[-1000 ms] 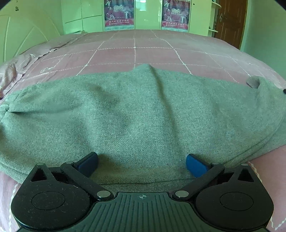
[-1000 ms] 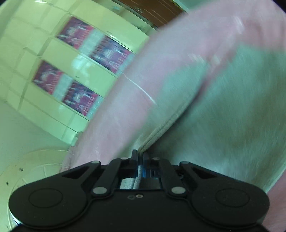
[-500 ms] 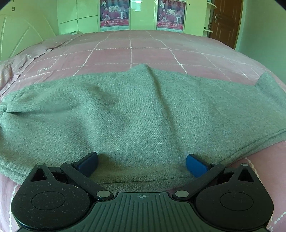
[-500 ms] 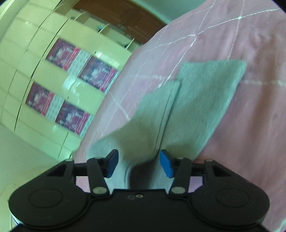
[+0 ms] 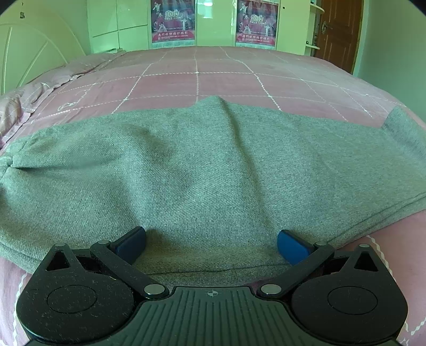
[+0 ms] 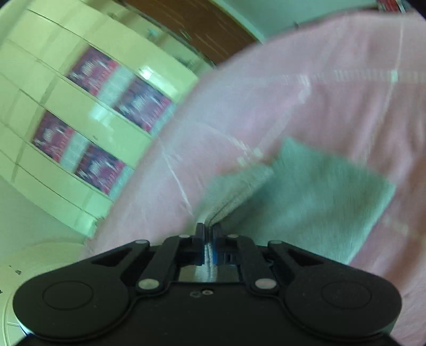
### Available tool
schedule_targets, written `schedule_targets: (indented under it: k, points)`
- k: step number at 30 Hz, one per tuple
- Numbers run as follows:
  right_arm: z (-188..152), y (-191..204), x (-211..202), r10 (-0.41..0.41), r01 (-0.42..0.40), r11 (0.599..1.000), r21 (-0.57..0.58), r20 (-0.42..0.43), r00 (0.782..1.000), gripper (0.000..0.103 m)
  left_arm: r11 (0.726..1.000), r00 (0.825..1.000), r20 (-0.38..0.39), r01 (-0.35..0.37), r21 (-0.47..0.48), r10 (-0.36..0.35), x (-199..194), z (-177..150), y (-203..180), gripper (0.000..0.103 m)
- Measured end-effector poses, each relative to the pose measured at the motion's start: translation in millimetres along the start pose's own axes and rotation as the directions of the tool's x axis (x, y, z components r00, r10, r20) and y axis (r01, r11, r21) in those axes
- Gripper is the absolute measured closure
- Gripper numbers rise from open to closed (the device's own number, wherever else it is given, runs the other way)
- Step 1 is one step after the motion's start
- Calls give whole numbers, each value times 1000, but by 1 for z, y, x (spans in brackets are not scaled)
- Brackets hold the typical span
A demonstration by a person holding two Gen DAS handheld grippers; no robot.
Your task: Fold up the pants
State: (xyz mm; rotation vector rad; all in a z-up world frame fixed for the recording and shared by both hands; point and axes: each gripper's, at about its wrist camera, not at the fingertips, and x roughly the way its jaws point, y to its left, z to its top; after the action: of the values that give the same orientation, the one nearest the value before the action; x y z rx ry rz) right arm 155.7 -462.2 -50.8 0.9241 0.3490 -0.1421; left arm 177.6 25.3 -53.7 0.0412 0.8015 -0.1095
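Observation:
Grey-green pants point(image 5: 202, 170) lie spread sideways across the pink checked bed, folded lengthwise. My left gripper point(image 5: 211, 243) is open, its blue pads resting on the near edge of the pants. In the blurred right wrist view, my right gripper point(image 6: 209, 239) is shut on the edge of the pants point(image 6: 314, 197) near the leg end, and the cloth stretches away from the jaws over the bedspread.
The pink bedspread point(image 5: 197, 71) extends far behind the pants. A crumpled pink pillow or quilt point(image 5: 34, 93) lies at the left. A white headboard point(image 5: 32, 58), wardrobes with posters point(image 5: 173, 21) and a brown door point(image 5: 338, 32) stand beyond the bed.
My right gripper opened half a second ago over the leg end, then shut again on the pants edge and is moving. The left gripper stays open and still.

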Motion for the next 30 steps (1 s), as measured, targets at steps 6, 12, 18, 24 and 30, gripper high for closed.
schedule_targets:
  k: [6,12,18,24,30]
  points:
    - [-8,-33,-23,-161,161,987,-18,-34,986,101,1000,1000,10,-8,0,8,0,-2,-2,0]
    - [-16,-84,-29,-123,116,969,217,19,992,95,1000,1000,-1,4,2,-4,-1,0,0,0]
    - [-4,-74,-20,-158,150,977,151,41,987,103,1000,1000,3,-1,3,1,0,0,-1,0]
    - [7,-67,-37,-132,122,988,93,113,985,103,1000,1000,-5,20,5,-20,-1,1,3,0]
    - [-10,-102,-25,-174,164,972,170,46,984,103,999,999,-7,33,11,-33,-1,1,7,0]
